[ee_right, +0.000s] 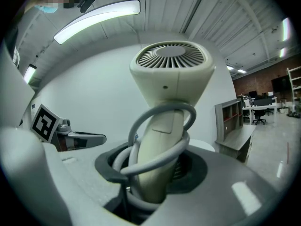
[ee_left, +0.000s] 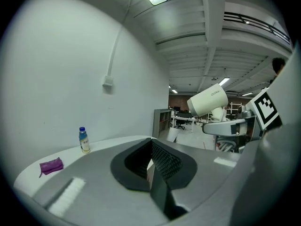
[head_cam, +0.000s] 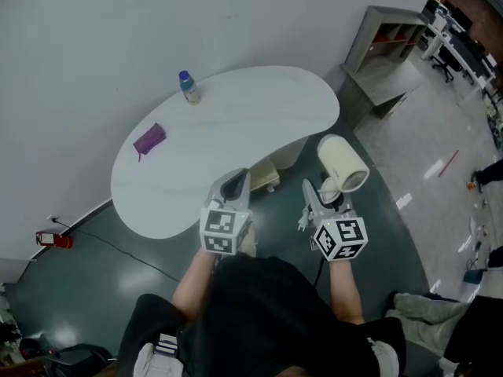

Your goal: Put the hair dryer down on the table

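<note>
Off the table's [head_cam: 236,116] near right edge, over the dark floor [head_cam: 102,281], the hair dryer [head_cam: 342,163] is up in the air, not on the tabletop at all. The right gripper [head_cam: 321,197] is clamped on its handle, both pads pinching it, with the grey cord [ee_right: 160,140] looped around that handle right where it's held. The cream barrel sits above the jaws, and the vented back end faces the right gripper view.

The left gripper [head_cam: 234,185] is at the table's near edge, jaws pretty much pressed together with nothing in them.

On the table itself, a little bottle [head_cam: 188,87] with a blue cap stands upright at the far left edge. A purple cloth [head_cam: 149,140] lies toward the left end, well apart from it. A grey shelf unit [head_cam: 385,53] stands past the right end.
</note>
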